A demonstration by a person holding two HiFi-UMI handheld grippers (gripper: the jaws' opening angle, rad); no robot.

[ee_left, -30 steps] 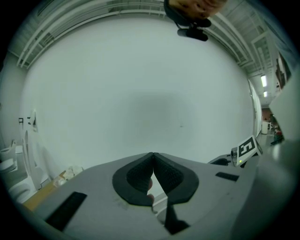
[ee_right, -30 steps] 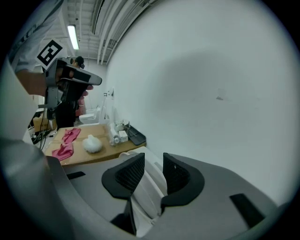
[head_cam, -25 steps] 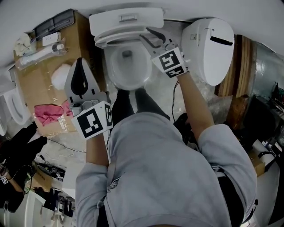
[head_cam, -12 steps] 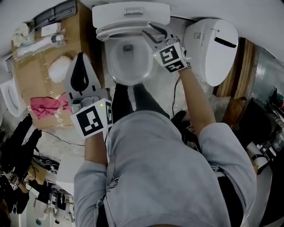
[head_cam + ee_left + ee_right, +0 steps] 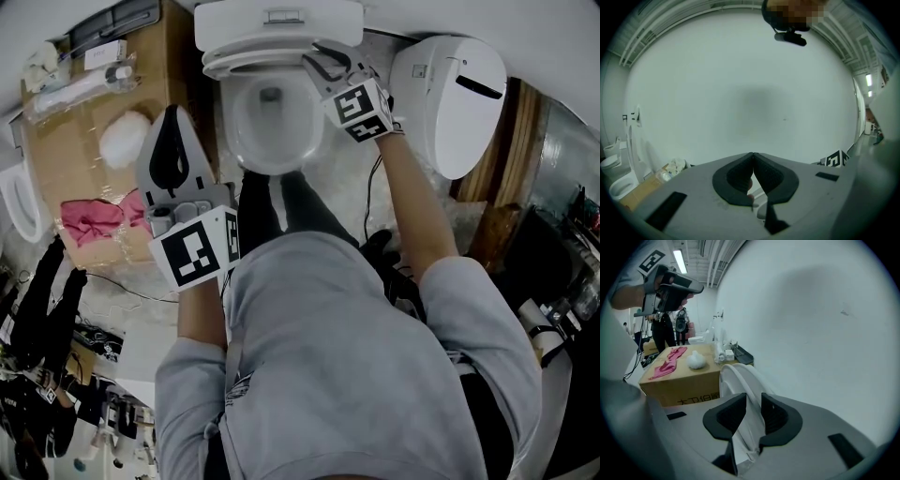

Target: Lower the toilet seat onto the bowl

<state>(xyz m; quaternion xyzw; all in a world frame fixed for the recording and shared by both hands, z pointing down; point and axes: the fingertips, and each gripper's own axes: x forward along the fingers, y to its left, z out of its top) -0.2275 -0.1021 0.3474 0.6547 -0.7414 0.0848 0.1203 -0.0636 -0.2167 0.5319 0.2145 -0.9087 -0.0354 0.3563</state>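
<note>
The toilet (image 5: 274, 122) is standing at the floor's (image 5: 345, 192) far edge, with a cardboard box (image 5: 58, 155) sitting just left of it and a white fixture (image 5: 450, 89) to its right. A pink cloth (image 5: 92, 217) and a white wad (image 5: 125, 141) are lying on the box.

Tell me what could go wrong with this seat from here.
1. The right tongs, whose jaws have just been closing, pinch only the thin edge of the toilet seat. It may slip out and slam onto the bowl.
2. The left tongs are shut and held off to the side, so nothing would catch a falling seat.
</note>
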